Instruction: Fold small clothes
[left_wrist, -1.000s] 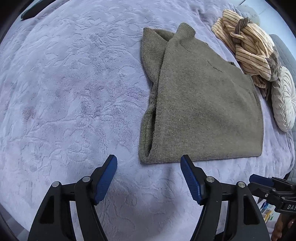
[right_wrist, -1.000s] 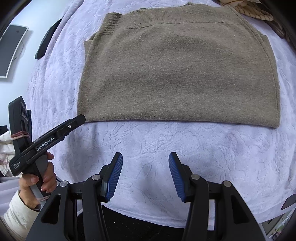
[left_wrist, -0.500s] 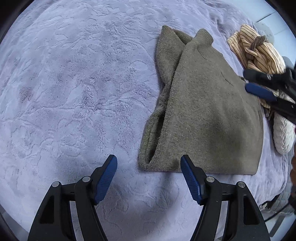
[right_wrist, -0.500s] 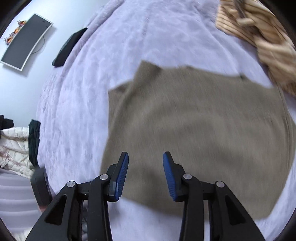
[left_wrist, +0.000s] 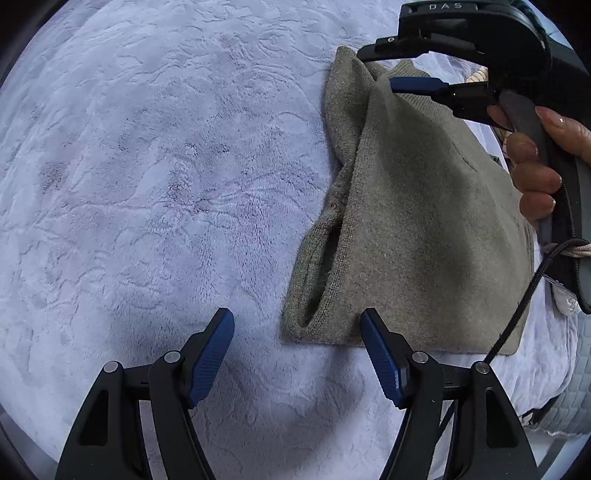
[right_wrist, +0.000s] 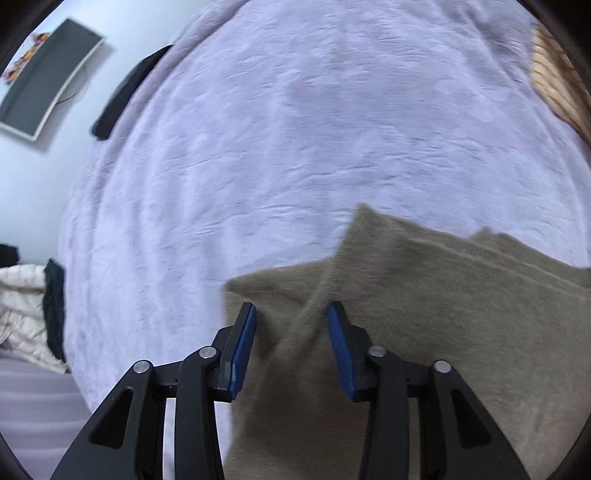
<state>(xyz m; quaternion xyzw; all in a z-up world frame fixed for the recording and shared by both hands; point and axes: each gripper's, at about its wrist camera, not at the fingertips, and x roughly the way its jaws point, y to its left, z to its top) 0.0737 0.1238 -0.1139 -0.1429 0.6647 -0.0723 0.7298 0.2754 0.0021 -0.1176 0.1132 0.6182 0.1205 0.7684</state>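
Observation:
An olive-brown knit sweater (left_wrist: 417, 229) lies flat on the lilac plush blanket (left_wrist: 155, 177), one sleeve folded along its left side. My left gripper (left_wrist: 297, 350) is open just in front of the sweater's near left corner, low over the blanket. My right gripper (right_wrist: 291, 332) is open over the sweater's (right_wrist: 424, 332) far left part, where the folded sleeve and collar edge lie, its jaws standing either side of a fabric ridge. In the left wrist view the right gripper (left_wrist: 402, 70) hangs over the sweater's far end.
A striped beige garment (right_wrist: 554, 85) lies at the far right of the bed. A black flat object (right_wrist: 125, 96) rests near the bed's far left edge. A monitor (right_wrist: 44, 81) stands on the wall beyond. White and dark clothes (right_wrist: 33, 310) lie off the left.
My right gripper has swung from the sweater's near hem across to its far collar end and narrowed its jaws. My left gripper has shifted left and a little closer to the near corner.

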